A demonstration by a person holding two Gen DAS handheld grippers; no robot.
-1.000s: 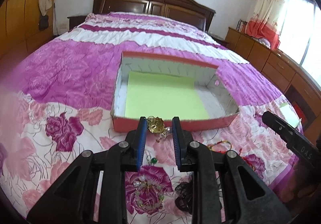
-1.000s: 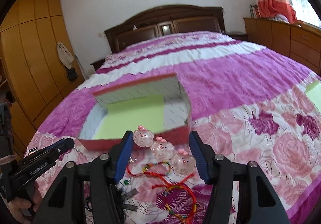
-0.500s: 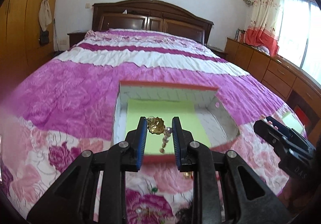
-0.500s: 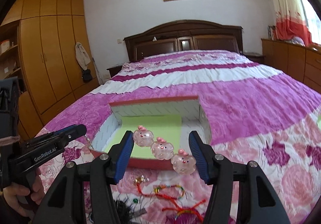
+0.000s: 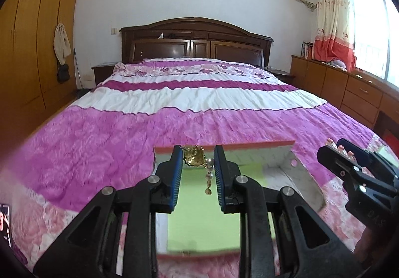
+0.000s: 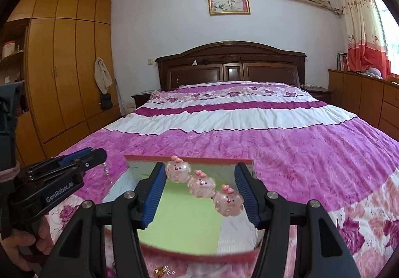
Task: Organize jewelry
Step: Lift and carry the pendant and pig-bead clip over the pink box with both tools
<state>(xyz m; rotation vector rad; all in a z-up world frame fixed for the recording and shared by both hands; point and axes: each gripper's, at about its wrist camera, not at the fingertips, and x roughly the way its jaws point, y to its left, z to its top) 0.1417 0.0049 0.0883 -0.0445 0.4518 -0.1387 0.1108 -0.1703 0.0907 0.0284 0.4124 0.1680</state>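
Observation:
My left gripper (image 5: 197, 160) is shut on a gold flower earring (image 5: 194, 157) whose pearl drop (image 5: 209, 178) dangles between the blue pads. It hangs over the open red-rimmed box (image 5: 279, 146) with a green sheet (image 5: 199, 223) on its floor. My right gripper (image 6: 200, 183) is shut on a string of three clear pink pig beads (image 6: 202, 184), held aslant above the same box (image 6: 189, 160). Each gripper shows in the other view: the right gripper (image 5: 336, 150) at the right edge, the left gripper (image 6: 99, 153) at the left with its pearl drop hanging.
The box lies on a bed with a pink, purple and white floral quilt (image 5: 149, 128). A dark headboard (image 5: 194, 41) stands at the far end. Wooden wardrobes (image 6: 57, 73) run along the left, low drawers (image 5: 349, 88) along the right. A small gold piece (image 6: 162, 271) lies before the box.
Both grippers have risen and moved forward from the loose jewelry on the quilt to above the box, each still holding its piece. The loose bracelets have dropped out of view.

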